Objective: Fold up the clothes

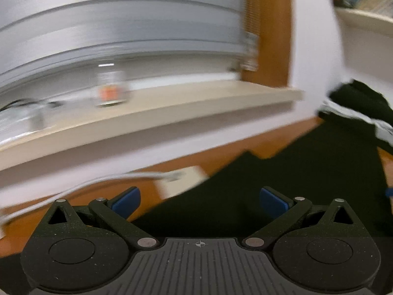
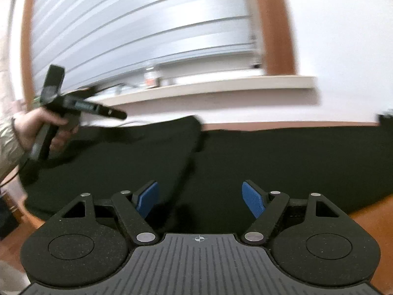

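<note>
So my left gripper (image 1: 200, 200) was wide open with nothing in it, and the right gripper (image 2: 200, 200) was open too, empty. The black garment (image 2: 270, 162) lay spread on the wooden table (image 2: 373, 216), right below both.

I can read no text anywhere in either view. The small jar (image 1: 110, 89) on the window ledge (image 1: 172, 113) carries an orange-and-white label, but motion blur smears it beyond reading.

A garment (image 2: 270, 162) lies on the table (image 2: 368, 218), below the windowsill (image 2: 221, 88).
</note>
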Demonstrator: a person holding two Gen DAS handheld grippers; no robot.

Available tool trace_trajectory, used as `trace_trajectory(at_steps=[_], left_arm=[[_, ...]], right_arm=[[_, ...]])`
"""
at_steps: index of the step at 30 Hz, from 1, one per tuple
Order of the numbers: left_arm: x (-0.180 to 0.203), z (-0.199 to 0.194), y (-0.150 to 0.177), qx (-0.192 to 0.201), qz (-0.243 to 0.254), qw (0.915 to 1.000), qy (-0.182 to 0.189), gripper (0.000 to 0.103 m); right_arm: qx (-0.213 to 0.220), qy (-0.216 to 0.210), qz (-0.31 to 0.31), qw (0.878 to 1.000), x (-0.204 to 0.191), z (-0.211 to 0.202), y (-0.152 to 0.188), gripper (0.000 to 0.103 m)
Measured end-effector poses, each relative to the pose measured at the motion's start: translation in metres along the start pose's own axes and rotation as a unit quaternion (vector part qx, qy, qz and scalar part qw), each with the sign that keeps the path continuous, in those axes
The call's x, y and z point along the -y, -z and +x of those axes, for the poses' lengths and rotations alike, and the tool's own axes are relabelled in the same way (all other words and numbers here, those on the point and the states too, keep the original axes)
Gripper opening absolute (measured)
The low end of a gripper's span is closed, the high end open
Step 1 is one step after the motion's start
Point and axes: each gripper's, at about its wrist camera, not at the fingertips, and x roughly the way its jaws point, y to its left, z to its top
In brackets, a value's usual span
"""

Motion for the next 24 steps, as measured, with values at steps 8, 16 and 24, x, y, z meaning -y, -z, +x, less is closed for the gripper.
trace_trajectory(at_steps=[8,16,24], left_arm=[[0.045,0.045,0.002,-0.019,0.008,0.9978,0.063,0.103],[0.049,0.061,0.011,-0.065,0.011,0.9949,0.076,0.103],[0.046,0.061,0.010,-0.065,0.002,0.9951,0.075,0.103]], right_arm=[[0.006,0.137,0.056,0.989,0.115,-0.024,-0.018,0.044],[0.018,0.277,0.136,0.951,0.253,-0.038,-0.048,0.044],[0.026,0.316,0.210,0.925,0.329,-0.022,-0.063,0.043]])
